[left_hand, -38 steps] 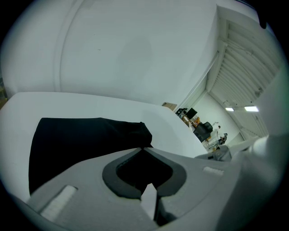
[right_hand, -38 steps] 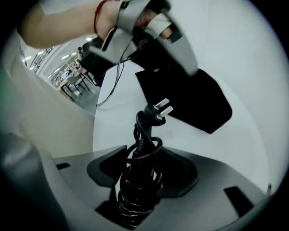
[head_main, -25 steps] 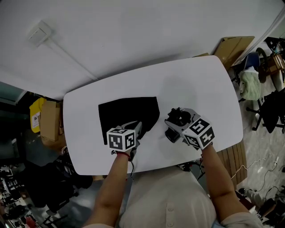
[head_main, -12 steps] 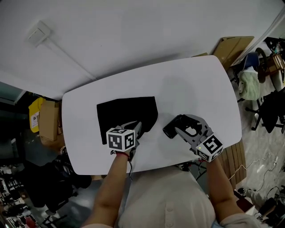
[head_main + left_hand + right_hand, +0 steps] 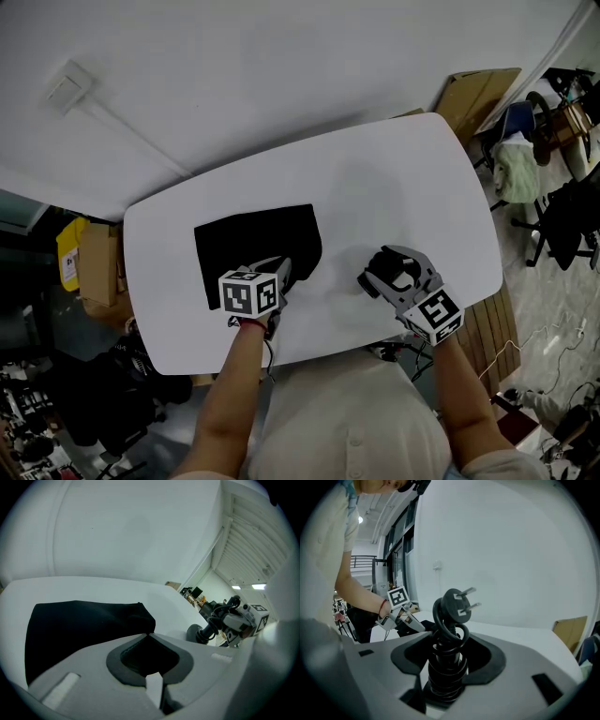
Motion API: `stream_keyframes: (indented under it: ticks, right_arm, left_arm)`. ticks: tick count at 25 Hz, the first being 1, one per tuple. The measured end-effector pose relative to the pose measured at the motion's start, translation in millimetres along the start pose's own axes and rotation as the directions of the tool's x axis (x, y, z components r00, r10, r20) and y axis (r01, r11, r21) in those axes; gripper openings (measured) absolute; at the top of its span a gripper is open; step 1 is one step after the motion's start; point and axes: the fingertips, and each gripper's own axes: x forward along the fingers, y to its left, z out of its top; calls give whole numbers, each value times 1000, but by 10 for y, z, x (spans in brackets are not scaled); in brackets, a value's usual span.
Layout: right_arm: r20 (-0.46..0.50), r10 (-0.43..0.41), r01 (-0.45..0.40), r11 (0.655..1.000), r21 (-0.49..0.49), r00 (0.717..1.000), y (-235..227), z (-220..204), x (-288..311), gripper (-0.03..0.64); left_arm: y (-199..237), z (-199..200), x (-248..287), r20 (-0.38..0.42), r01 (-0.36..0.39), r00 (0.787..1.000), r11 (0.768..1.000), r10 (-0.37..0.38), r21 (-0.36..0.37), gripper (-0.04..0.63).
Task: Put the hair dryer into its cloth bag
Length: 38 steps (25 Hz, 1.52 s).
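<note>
A black cloth bag (image 5: 255,246) lies flat on the white table (image 5: 403,178), left of centre. My left gripper (image 5: 283,275) is at the bag's near right corner, its jaws closed together on the cloth edge (image 5: 140,620). My right gripper (image 5: 386,278) is shut on the black hair dryer (image 5: 378,277), held just above the table to the right of the bag. In the right gripper view the dryer's cord is coiled round its handle (image 5: 447,660), and the plug (image 5: 457,604) sticks up past the jaws. The left gripper view shows the dryer (image 5: 205,631) at the right.
Cardboard boxes (image 5: 473,94) stand on the floor beyond the table's far right corner. Chairs with clothes (image 5: 525,169) are at the right. A yellow item and a box (image 5: 80,262) sit left of the table. The person's body is close to the near edge.
My right gripper has turned with the hair dryer in it; its marker cube has swung down towards the person. The left gripper has stayed on the bag's corner.
</note>
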Motion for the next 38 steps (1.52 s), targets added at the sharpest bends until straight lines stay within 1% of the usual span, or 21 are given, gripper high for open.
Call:
stream_keyframes:
  ticks: [2,4,7,12,16,19,21,22,23,25,28,30,32,35,38]
  right_arm:
    - [3,1,-1,1000,19,1000,-76,61,81,215]
    - [16,6,-7,1000,19,1000,-135,160,210,215]
    - [55,15,-16,1000,8,998,-202,371,450,215]
    - [117,22,-25,999,25,993,-283,625,924,215]
    - [114,11,-15,999,35,993,-309,670,1231,215]
    - [103,1,-5,999,37,995,-293,684,1349,215]
    - [104,-4,-1,999,43,995,-285,688,1369,215]
    - [105,-4,-1,999,50,994,-280,687,1364,215]
    - [107,-4,-2,998,61,994,-275,689,1347,215]
    - [123,1,-13,995,94,992,-264,712,1279,215]
    - [159,21,-45,988,147,987,-237,769,1167,215]
    - [170,42,-68,987,149,984,-192,805,1131,215]
    - [177,67,-91,987,131,982,-125,851,1129,215]
    - [197,101,-126,985,120,975,-15,932,1166,215]
    - [248,119,-164,972,168,961,47,1012,1210,215]
  left_arm:
    - [-1,-28,16,-7,-2,1000,1000,2,-5,20]
    - [4,-71,29,-15,-4,1000,1000,4,-11,20]
    - [3,-138,64,-27,-7,1000,1000,7,-23,20]
    - [-13,-218,143,-47,-4,999,999,2,-45,20]
    - [-39,-246,210,-56,16,998,998,-19,-62,20]
    - [-75,-251,252,-61,28,998,997,-33,-78,20]
    - [-72,-244,281,-55,29,998,994,-36,-108,20]
    - [-61,-230,291,-43,33,998,990,-40,-138,20]
    - [-49,-205,296,-24,43,999,983,-48,-178,20]
    - [-25,-141,290,27,77,997,960,-72,-269,20]
    - [38,-46,229,111,134,989,911,-98,-390,20]
    - [81,39,163,163,169,981,881,-106,-441,20]
    - [90,147,90,203,198,972,868,-115,-455,20]
    - [42,302,-27,250,233,960,861,-128,-452,20]
    - [-20,414,-163,292,269,946,848,-142,-457,20]
